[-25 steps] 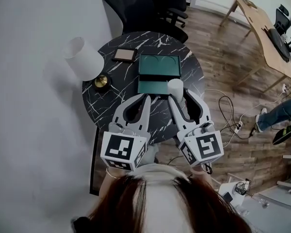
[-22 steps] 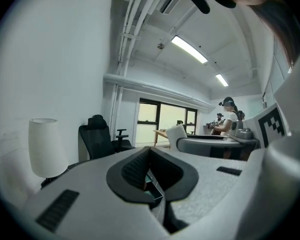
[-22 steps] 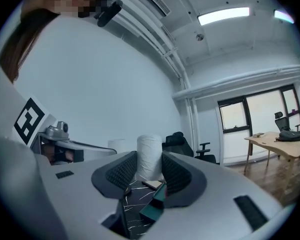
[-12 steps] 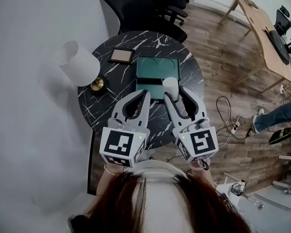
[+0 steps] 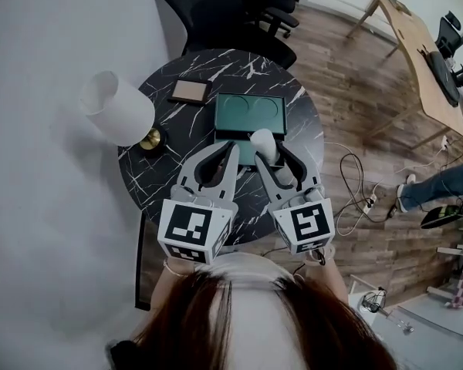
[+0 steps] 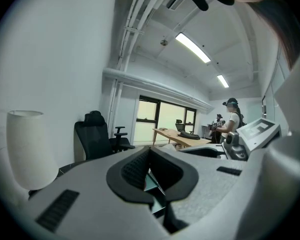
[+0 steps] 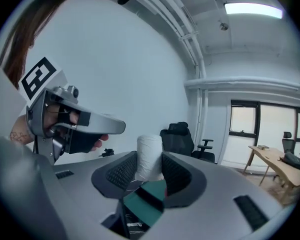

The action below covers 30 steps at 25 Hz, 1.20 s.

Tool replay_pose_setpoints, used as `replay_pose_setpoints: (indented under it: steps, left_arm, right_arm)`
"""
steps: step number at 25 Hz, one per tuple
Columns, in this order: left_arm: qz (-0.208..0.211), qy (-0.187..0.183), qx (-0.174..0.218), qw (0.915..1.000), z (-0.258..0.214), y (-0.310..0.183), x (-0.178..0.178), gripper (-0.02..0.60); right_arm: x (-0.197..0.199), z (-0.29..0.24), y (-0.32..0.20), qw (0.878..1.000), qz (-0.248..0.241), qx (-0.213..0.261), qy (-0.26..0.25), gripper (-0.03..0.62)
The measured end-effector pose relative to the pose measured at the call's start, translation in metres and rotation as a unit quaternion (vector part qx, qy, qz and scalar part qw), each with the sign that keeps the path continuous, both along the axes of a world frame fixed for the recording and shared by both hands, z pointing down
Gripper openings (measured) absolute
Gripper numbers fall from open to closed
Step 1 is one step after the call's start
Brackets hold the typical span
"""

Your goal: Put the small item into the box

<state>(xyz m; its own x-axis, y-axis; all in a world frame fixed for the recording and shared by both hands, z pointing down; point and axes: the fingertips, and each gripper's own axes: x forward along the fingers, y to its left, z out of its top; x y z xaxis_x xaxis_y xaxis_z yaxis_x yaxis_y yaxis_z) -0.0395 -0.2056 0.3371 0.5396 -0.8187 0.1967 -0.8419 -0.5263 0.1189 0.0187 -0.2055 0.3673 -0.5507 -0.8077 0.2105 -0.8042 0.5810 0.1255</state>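
A white cylinder (image 5: pixel 262 140) stands upright between the jaws of my right gripper (image 5: pixel 267 148), which is shut on it. In the right gripper view the cylinder (image 7: pixel 149 156) rises between the black pads. It hangs over the near edge of the open green box (image 5: pixel 233 116), which lies on the round black marble table (image 5: pixel 170 168) and shows two round recesses. Part of the green box (image 7: pixel 144 202) shows below the right jaws. My left gripper (image 5: pixel 230 149) is beside it on the left, its tips together with nothing in them. Green (image 6: pixel 153 184) also shows beneath its pads.
A lamp with a white shade (image 5: pixel 116 108) and brass foot (image 5: pixel 150 139) stands at the table's left edge. A flat brown square (image 5: pixel 189 91) lies left of the box. Black office chairs (image 5: pixel 216 6) stand behind the table. Cables (image 5: pixel 356 199) trail on the wooden floor to the right.
Both grippers have moved forward over the table. The right one carried the white cylinder leftward, from beside the box's near right corner to over its near edge.
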Motion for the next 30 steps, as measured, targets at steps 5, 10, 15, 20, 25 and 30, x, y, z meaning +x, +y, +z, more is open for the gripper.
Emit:
replay_pose_setpoints:
  steps: [5,10,15,20,25,30]
  left_arm:
    - [0.002,0.001,-0.006,1.0,0.006,-0.013,0.0,0.009]
    - [0.005,0.0,-0.01,0.9999,0.012,-0.023,0.002,0.009]
    - [0.008,-0.007,-0.016,0.9998,0.019,-0.033,0.002,0.009]
    - [0.007,-0.007,-0.022,0.9997,0.026,-0.043,0.001,0.009]
    - [0.003,-0.01,-0.03,0.9995,0.034,-0.05,-0.004,0.009]
    - [0.0,-0.015,-0.036,0.9992,0.043,-0.061,-0.007,0.009]
  right_arm:
    - [-0.004,0.023,-0.013,0.999,-0.017,-0.014,0.035,0.178]
    - [-0.009,0.048,-0.024,0.997,-0.035,-0.027,0.068,0.178]
    - [-0.014,0.075,-0.034,0.993,-0.053,-0.041,0.099,0.178]
    - [-0.012,0.107,-0.046,0.986,-0.065,-0.065,0.138,0.178]
    - [-0.013,0.142,-0.054,0.977,-0.082,-0.091,0.172,0.178]
    - [-0.012,0.176,-0.065,0.967,-0.1,-0.097,0.213,0.178]
